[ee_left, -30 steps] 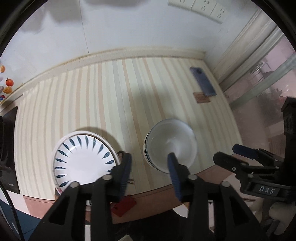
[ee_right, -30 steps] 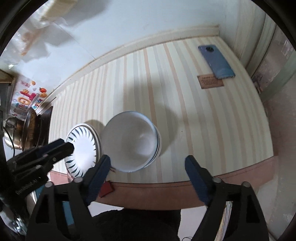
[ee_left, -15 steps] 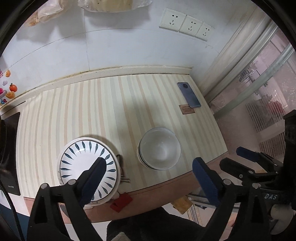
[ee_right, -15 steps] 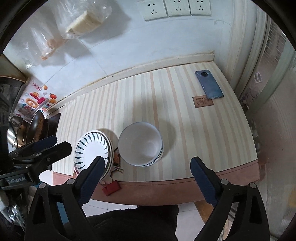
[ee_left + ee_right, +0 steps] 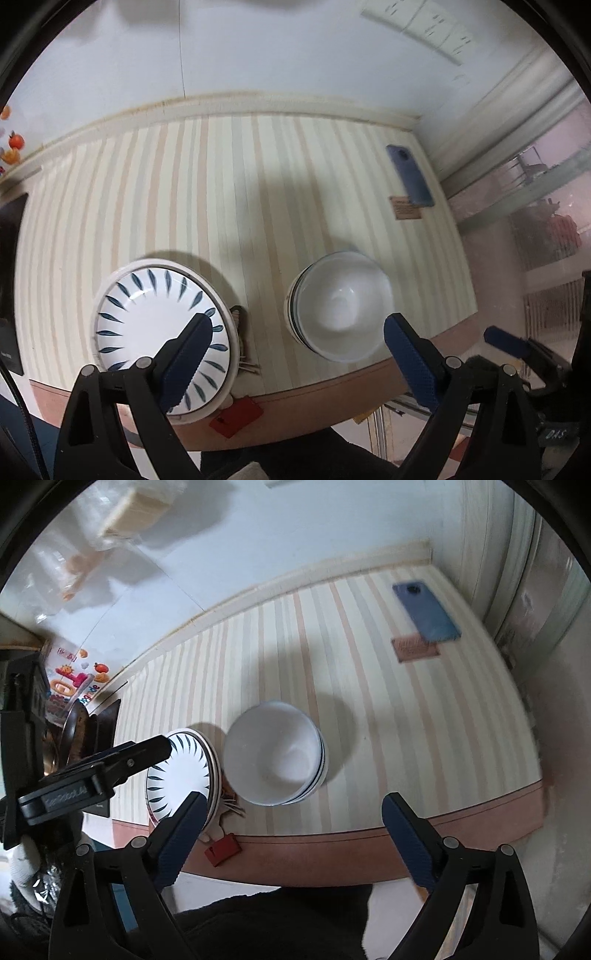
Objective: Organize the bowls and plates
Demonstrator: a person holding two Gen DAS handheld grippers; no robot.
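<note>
A: Writing anywhere?

B: Little. The brown card [image 5: 405, 208] beside the blue phone [image 5: 409, 175] was too blurred to read.

A: Grippers?

B: Left gripper [image 5: 297, 341] and right gripper [image 5: 291, 819] both gaped wide, holding nothing, above the striped table [image 5: 229, 192].

A: Dishes?

B: Leaf-patterned plates [image 5: 147, 321] lay stacked near the table's front edge, white bowls [image 5: 341, 302] nested just beside them.

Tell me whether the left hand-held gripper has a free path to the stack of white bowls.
Probably yes. The left hand-held gripper is open and empty above the table edge, and nothing stands between it and the white bowls; the patterned plates sit off to the side.
</note>
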